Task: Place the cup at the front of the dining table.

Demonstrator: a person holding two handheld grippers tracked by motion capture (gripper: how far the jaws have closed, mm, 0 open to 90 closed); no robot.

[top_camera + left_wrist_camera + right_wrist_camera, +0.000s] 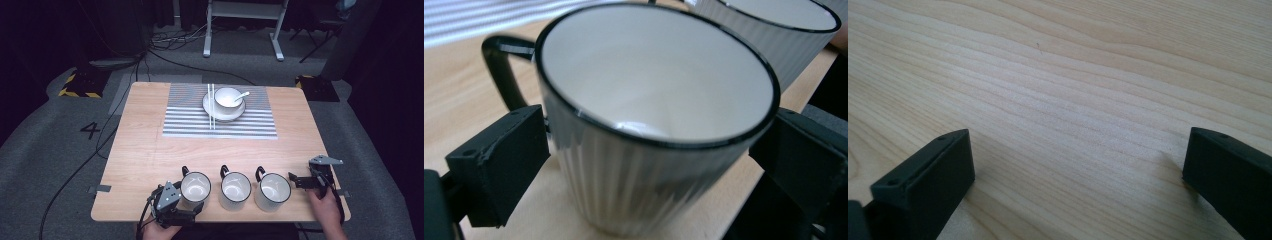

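Three mugs (234, 190), two chopsticks (211, 105), one bowl (228, 97)

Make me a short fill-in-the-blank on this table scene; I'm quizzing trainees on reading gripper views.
1. The left gripper has its jaws on either side of the ____ mug in the row of three.
2. The bowl on the striped mat holds a ____.
3. The chopsticks lie to the ____ of the bowl in the high view.
4. The right gripper has only bare ____ between its jaws.

Missing words: left; spoon; left; table
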